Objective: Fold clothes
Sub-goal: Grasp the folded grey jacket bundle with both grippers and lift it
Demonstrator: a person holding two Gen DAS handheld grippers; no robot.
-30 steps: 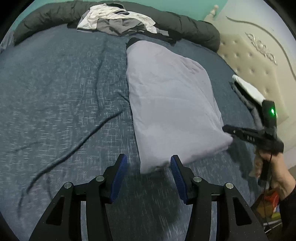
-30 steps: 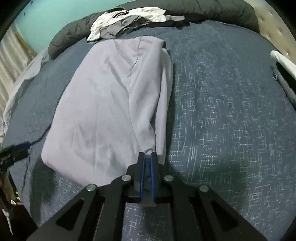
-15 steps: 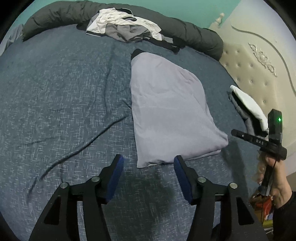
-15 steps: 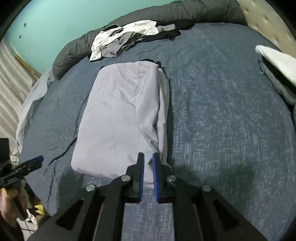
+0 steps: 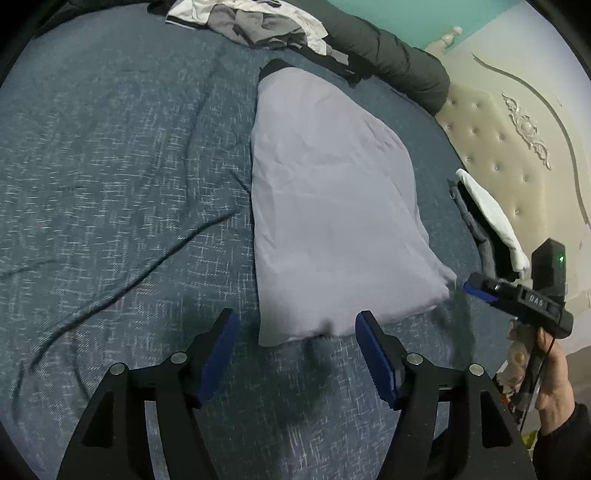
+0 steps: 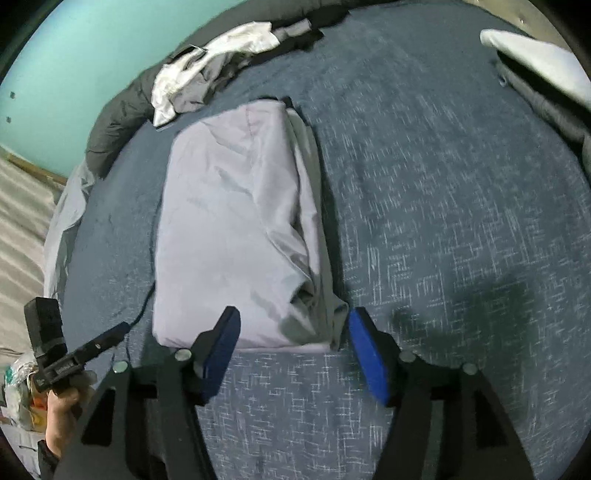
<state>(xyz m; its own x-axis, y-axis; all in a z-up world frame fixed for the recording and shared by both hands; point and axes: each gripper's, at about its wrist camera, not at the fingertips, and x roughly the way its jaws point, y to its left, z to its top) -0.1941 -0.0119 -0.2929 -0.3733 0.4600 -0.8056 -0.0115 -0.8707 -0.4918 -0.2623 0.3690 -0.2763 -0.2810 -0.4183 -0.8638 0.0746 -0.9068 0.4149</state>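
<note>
A light lilac garment (image 5: 332,206) lies folded lengthwise on the dark blue bedspread (image 5: 110,166); in the right wrist view the same garment (image 6: 236,221) shows its layered right edge. My left gripper (image 5: 297,349) hovers just short of the garment's near left corner, jaws opening, nothing between the pads. My right gripper (image 6: 293,345) hangs over the near right corner, jaws opening wide, and the cloth lies free below them. The left wrist view also shows the right gripper (image 5: 476,288) at the garment's right corner, in a person's hand (image 5: 554,376).
A heap of unfolded white and grey clothes (image 5: 251,18) lies at the far edge against a dark rolled duvet (image 5: 388,55). Folded white and dark items (image 5: 487,221) are stacked by the padded headboard (image 5: 517,140). The bed's near edge runs below both grippers.
My right gripper has let go of the garment's near right corner, opening from shut to wide and lifting a little. My left gripper has opened further and shifted at the near left corner.
</note>
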